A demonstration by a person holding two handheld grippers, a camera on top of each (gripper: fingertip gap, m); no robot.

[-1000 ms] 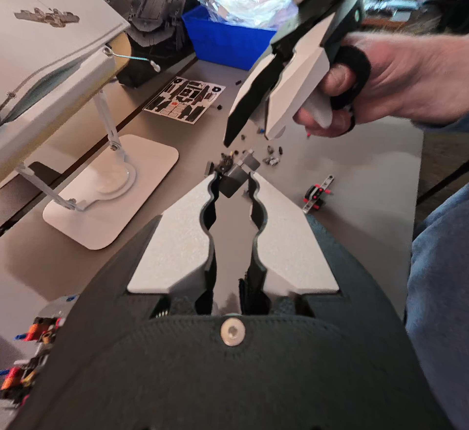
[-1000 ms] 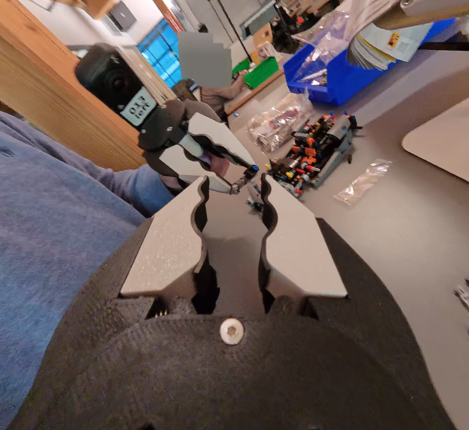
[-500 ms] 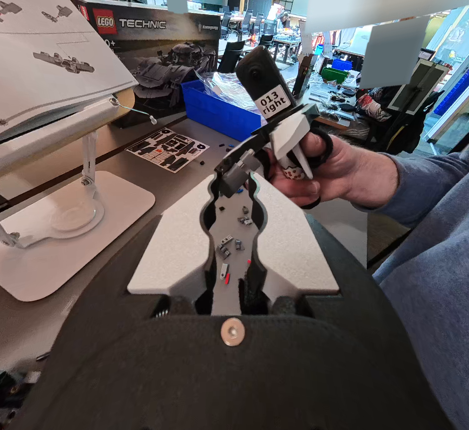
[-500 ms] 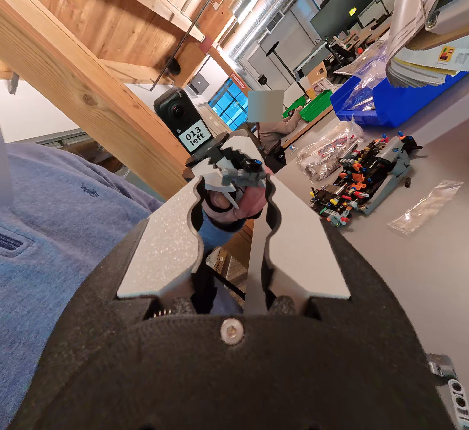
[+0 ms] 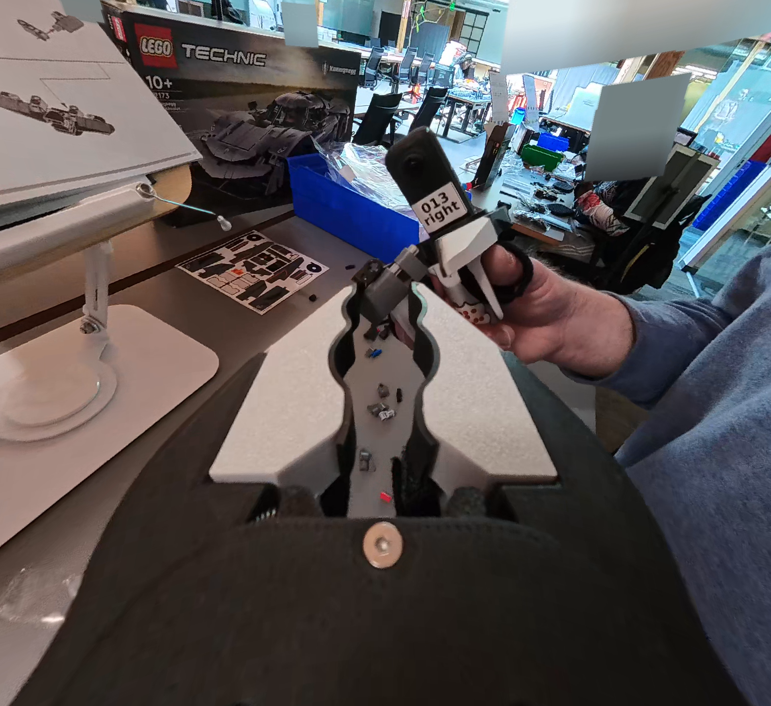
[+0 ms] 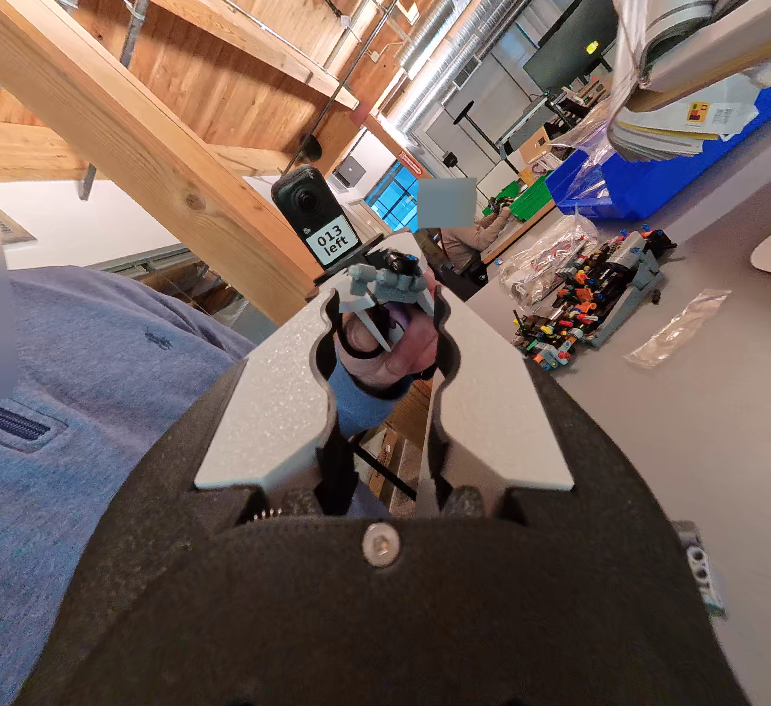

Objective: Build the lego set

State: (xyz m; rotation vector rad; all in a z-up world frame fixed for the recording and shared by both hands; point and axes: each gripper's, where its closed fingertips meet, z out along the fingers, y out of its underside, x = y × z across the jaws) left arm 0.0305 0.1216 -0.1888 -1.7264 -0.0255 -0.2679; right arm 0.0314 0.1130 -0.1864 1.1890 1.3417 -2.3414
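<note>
Grey lego piece (image 5: 386, 290) pinched aloft in left hand-held gripper (image 5: 384, 295).

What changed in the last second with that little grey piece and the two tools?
The left tool lifted the grey lego piece off the table into the air, keeping it clamped. The right tool, open and empty, swung round from above the table to face it. The instruction stand, sticker sheet and loose parts stayed put.

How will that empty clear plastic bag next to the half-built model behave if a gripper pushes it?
The clear bag looks thin, flat and empty, so it is probably very light and floppy. On the smooth table it would likely slide or crumple rather than move predictably.
</note>
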